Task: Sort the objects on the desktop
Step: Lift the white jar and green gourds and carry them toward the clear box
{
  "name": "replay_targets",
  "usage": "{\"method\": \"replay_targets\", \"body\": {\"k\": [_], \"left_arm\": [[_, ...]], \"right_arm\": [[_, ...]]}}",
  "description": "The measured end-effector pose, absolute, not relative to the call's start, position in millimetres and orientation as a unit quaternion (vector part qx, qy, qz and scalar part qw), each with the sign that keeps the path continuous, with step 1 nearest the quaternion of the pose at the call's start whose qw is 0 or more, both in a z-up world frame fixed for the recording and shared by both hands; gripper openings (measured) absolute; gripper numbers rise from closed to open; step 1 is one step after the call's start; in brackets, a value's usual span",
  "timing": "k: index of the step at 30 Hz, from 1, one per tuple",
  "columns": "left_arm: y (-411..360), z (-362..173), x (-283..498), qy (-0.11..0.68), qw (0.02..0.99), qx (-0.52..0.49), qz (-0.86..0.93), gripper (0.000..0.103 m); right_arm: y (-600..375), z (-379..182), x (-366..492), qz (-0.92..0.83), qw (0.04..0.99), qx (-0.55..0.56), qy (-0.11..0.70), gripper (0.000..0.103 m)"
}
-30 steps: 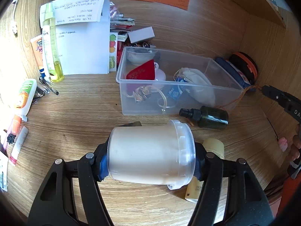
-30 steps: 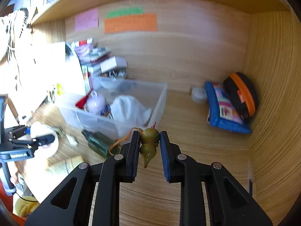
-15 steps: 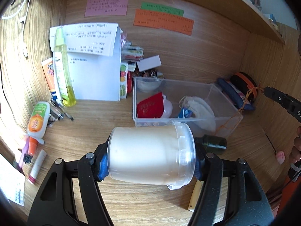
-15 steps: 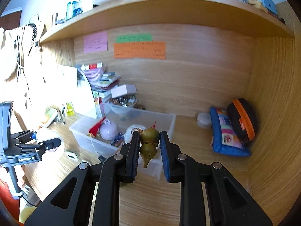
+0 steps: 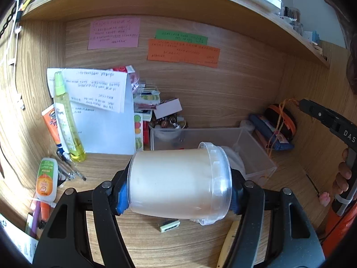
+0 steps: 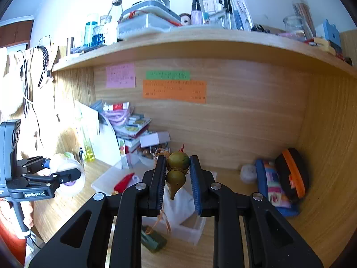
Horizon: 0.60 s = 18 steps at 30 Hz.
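Jar (image 5: 178, 183): clear plastic, creamy white inside. Gourd (image 6: 177, 169): olive green, orange cord. Pads (image 6: 196, 178): blue, black fingers. Notes on wall: pink (image 5: 113, 33), green (image 5: 181, 37), orange (image 5: 183, 53). Spray bottle (image 5: 67, 120): yellow-green. Pouch (image 6: 271, 185): blue, multicoloured stripes. Case (image 6: 292, 174): black, orange band. Bin (image 5: 252, 151): clear. Desk (image 5: 156, 245): light woodgrain.

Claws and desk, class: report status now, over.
Left claw shut on white jar. Right claw shut on gourd charm. Clear bin below, nothing blocking.
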<state>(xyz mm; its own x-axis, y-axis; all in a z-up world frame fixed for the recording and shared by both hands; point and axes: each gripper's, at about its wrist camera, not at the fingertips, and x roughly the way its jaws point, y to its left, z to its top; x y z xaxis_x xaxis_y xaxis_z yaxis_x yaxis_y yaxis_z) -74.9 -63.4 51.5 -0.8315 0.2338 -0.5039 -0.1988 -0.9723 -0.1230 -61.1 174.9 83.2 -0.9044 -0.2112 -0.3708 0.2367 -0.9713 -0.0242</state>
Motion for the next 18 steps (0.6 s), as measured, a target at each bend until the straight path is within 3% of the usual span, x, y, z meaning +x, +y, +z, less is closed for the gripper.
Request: {"method": "replay_targets", "body": {"k": [9,18], "left_arm": [[-58.2,69.2,-99.3,-0.026,0.120,-0.254,0.959,0.066],[-39.9,52.7,-136.0,-0.017,0.135,-0.285,0.949,0.066]], "right_arm": [[173.5,96.2,-82.6,-0.978,0.114,0.172,0.026,0.019],[181.4,80.3,-108.7,-0.974,0.116,0.194,0.012,0.019]]}}
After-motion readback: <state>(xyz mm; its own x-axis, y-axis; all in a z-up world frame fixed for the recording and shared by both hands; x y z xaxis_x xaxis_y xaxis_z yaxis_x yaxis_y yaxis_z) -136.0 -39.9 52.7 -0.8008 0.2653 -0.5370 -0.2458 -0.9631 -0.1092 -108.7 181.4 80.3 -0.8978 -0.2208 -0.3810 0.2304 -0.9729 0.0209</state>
